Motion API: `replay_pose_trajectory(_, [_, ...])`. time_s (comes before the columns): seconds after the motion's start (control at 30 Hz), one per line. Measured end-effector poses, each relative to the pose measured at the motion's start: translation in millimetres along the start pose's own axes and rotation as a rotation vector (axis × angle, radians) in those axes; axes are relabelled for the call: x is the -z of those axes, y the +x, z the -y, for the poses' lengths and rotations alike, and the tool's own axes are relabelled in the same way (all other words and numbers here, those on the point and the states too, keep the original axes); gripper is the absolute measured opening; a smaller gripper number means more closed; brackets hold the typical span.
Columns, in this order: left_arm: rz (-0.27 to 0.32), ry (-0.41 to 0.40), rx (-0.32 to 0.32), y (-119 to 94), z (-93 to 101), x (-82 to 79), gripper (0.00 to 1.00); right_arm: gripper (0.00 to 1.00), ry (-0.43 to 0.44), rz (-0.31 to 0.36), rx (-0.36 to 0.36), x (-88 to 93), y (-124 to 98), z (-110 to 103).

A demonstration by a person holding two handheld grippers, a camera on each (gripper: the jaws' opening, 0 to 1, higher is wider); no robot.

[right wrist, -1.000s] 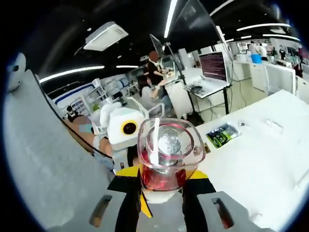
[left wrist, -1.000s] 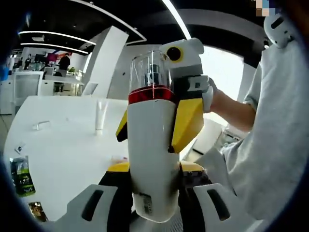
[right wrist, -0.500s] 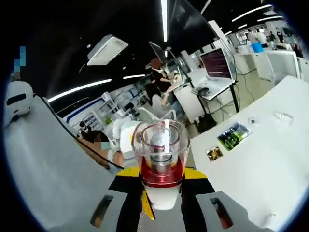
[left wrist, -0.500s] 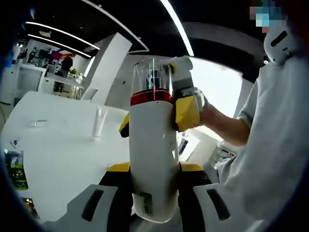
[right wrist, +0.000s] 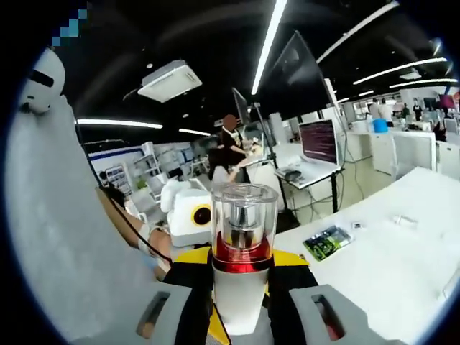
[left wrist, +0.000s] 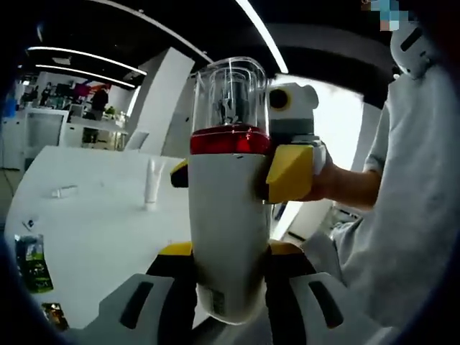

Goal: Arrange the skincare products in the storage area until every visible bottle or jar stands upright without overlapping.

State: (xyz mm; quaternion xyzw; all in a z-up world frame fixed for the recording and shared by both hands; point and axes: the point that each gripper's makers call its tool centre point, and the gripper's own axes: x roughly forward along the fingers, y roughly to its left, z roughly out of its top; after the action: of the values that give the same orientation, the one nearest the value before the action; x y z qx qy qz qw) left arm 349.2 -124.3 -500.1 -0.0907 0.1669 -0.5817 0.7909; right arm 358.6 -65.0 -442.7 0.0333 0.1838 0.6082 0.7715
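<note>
Off to my left the white tabletop carries a small tube standing upright, well apart from me. My left hand-held gripper is clamped on the lower body of the white bottle, held upright in the air above the tabletop; my right hand-held gripper pinches it just under the red collar. Open-plan office, strip lights overhead.

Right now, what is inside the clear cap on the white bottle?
Inside the clear cap of the white bottle stands a metallic pump head above a red collar. The bottle's contents are hidden by its opaque wall.
</note>
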Motion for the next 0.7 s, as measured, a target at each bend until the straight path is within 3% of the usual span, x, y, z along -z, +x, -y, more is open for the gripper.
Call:
replay_pose_trajectory(0.37, [-0.019,0.012,-0.015,2.7,-2.8,4.5,0.34,0.2,-0.1,-0.034,0.009,4.0,2.4,-2.0])
replay_pose_trajectory(0.7, [-0.015,-0.049,-0.04,3.1,-8.1,4.1,0.34,0.21,-0.118,-0.028,0.037,2.6,-3.1,4.3])
